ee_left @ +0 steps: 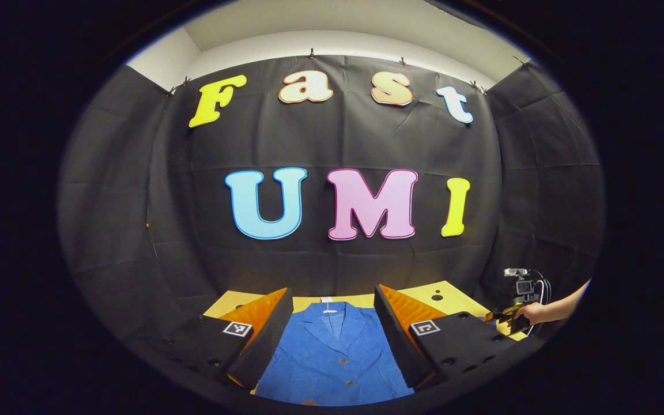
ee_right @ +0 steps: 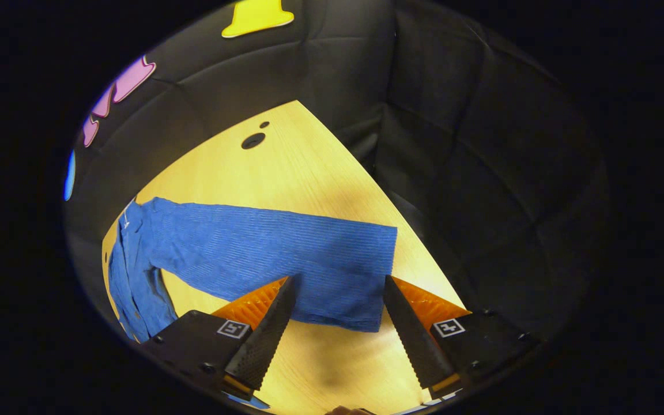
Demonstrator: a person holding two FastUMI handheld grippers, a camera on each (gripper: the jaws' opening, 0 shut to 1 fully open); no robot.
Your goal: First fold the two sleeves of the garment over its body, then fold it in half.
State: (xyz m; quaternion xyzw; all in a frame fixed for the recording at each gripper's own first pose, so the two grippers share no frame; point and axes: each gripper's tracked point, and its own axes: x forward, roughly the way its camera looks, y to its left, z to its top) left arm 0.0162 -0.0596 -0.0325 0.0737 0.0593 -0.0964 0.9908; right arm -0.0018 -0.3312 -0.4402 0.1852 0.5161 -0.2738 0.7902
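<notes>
A blue button-front jacket (ee_left: 332,357) lies flat on the yellow wooden table (ee_left: 447,291), collar toward the wall. My left gripper (ee_left: 334,291) is open, its fingers spread on either side of the jacket's chest, above it. In the right gripper view one sleeve (ee_right: 263,253) stretches straight out from the body (ee_right: 130,276) across the table. My right gripper (ee_right: 339,282) is open over the sleeve's cuff end, a finger on each side, with the cuff edge (ee_right: 387,276) close to the right finger. That gripper (ee_left: 508,316) also appears far right in the left gripper view, held by a hand (ee_left: 534,313).
Black cloth walls close in the table at the back and right. Two small round holes (ee_right: 253,140) mark the tabletop near its far corner. Bare table (ee_right: 286,167) lies beyond the sleeve, and the table edge (ee_right: 418,242) runs just past the cuff.
</notes>
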